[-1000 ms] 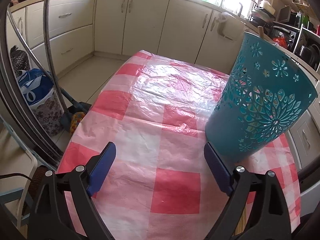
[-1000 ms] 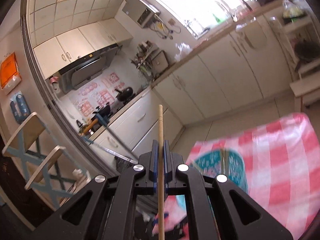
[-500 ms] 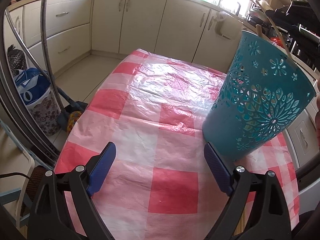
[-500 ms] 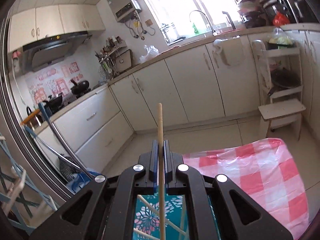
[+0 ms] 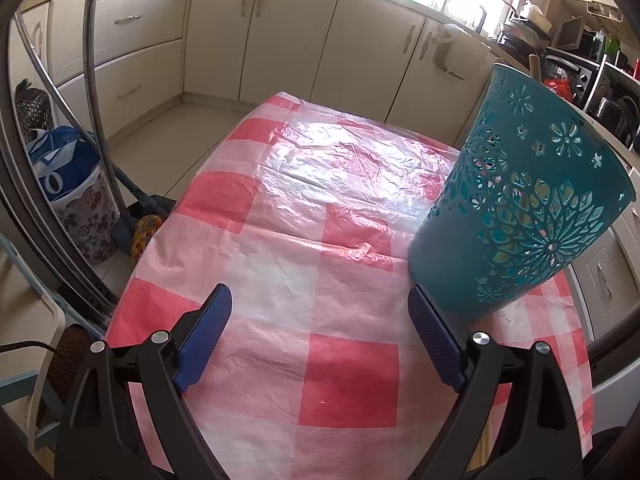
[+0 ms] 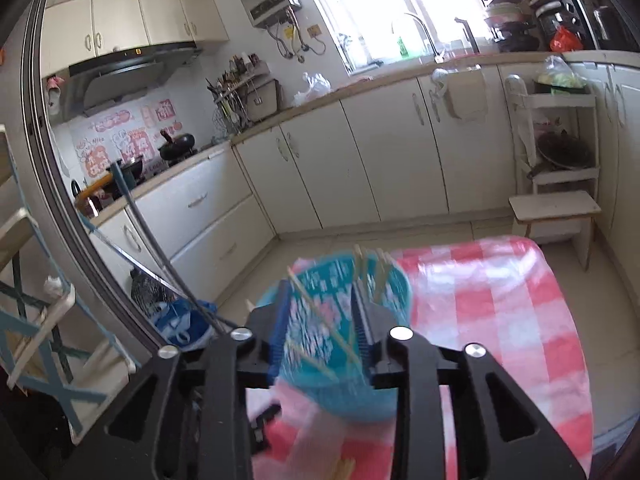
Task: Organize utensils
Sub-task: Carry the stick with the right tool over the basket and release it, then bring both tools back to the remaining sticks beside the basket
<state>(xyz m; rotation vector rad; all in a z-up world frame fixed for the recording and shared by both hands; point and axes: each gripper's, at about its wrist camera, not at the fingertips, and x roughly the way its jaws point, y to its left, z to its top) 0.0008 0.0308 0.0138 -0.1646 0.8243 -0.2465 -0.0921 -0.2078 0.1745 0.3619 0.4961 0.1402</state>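
Note:
A teal cut-out utensil holder (image 5: 520,208) stands on the red-and-white checked tablecloth (image 5: 320,248), right of my left gripper (image 5: 320,320), which is open and empty just above the cloth. In the right wrist view the same holder (image 6: 336,320) sits below my right gripper (image 6: 320,312), blurred, with several wooden chopsticks (image 6: 364,264) sticking out of it. The right gripper is open, its jaws apart over the holder's mouth, and nothing is between them. More wooden sticks (image 6: 340,470) lie at the bottom edge of that view.
Kitchen cabinets (image 5: 280,40) and a counter run behind the table. A bin with a blue bag (image 5: 68,188) and a dustpan stand on the floor to the left. A white step stool (image 6: 556,216) stands beyond the table's far end.
My right gripper held a wooden chopstick upright; now its jaws are open and the chopstick is gone from them. The right view has tilted down onto the holder. The left gripper barely moved.

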